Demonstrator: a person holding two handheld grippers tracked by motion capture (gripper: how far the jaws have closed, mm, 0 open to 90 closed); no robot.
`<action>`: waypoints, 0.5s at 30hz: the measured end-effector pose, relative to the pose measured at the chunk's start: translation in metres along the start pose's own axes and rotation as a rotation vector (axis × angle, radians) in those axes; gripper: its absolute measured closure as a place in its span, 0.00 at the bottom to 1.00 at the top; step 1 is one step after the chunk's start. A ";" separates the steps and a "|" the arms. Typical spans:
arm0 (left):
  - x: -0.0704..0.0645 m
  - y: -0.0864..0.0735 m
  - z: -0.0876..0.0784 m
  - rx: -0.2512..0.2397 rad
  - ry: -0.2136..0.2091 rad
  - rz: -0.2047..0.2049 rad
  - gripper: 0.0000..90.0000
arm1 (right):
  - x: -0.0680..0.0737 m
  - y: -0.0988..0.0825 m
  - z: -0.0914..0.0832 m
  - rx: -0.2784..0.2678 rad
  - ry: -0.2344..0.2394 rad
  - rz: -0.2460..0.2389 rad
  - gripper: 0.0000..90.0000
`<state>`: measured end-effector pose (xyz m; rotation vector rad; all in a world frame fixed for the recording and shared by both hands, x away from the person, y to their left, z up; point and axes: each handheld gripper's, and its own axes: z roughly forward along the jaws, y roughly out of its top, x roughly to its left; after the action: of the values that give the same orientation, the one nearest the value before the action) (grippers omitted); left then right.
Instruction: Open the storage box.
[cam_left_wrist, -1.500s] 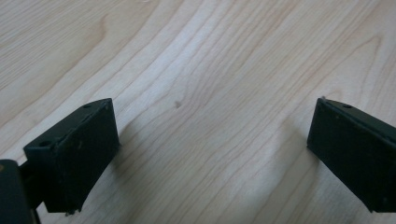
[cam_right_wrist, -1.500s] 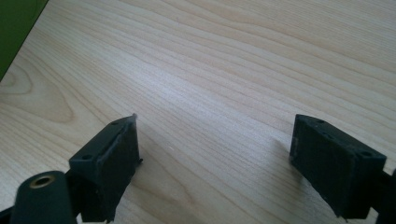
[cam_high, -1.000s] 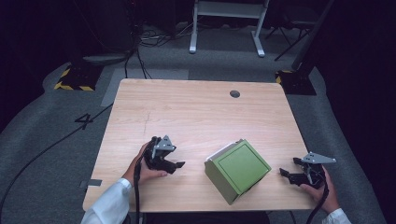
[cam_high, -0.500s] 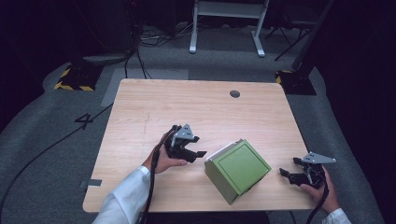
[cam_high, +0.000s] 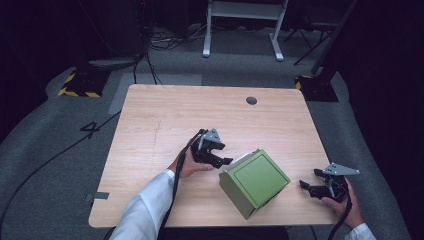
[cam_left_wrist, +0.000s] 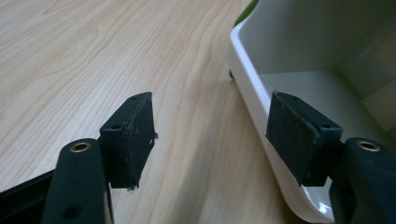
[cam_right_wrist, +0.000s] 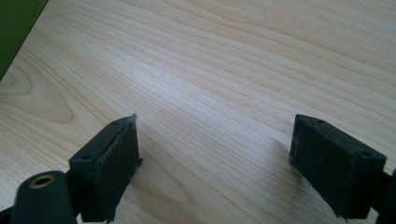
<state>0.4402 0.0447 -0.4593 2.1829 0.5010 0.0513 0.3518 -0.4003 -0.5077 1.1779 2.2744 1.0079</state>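
A green box (cam_high: 255, 180) lies tipped on the table's front middle, its open mouth turned left. In the left gripper view its inside is white (cam_left_wrist: 322, 42), with a rounded rim. My left gripper (cam_high: 225, 161) is at that mouth, open. Its jaws have just been opening, and the box's lower rim (cam_left_wrist: 254, 112) lies between them untouched, one pad (cam_left_wrist: 299, 135) over the white inside and the other over bare wood. My right gripper (cam_high: 307, 187) rests near the table's front right corner, open (cam_right_wrist: 215, 158) over bare wood, with the box's green side (cam_right_wrist: 14, 28) at its far left.
The light wooden table (cam_high: 165, 115) has a dark cable hole (cam_high: 251, 100) at its back right. Beyond the table are a grey carpet with cables, a white metal frame (cam_high: 240, 30) and yellow-black striped blocks (cam_high: 77, 92). A person's sleeve (cam_high: 145, 210) comes in at the bottom left.
My left gripper has moved right across the table, from well left of the box up to its open mouth. The right gripper and the box have stayed put.
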 end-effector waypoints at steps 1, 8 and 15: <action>0.002 0.001 0.003 0.006 -0.002 0.001 0.36 | 0.000 0.000 0.000 0.000 0.000 0.000 0.17; 0.005 0.009 0.005 -0.032 -0.058 0.010 0.32 | 0.000 0.000 0.000 0.000 0.000 0.000 0.17; -0.005 0.013 0.012 0.038 -0.074 0.069 0.33 | 0.000 0.000 0.000 0.000 0.000 0.000 0.17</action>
<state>0.4427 0.0273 -0.4558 2.2303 0.3872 -0.0019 0.3518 -0.4003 -0.5077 1.1780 2.2748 1.0080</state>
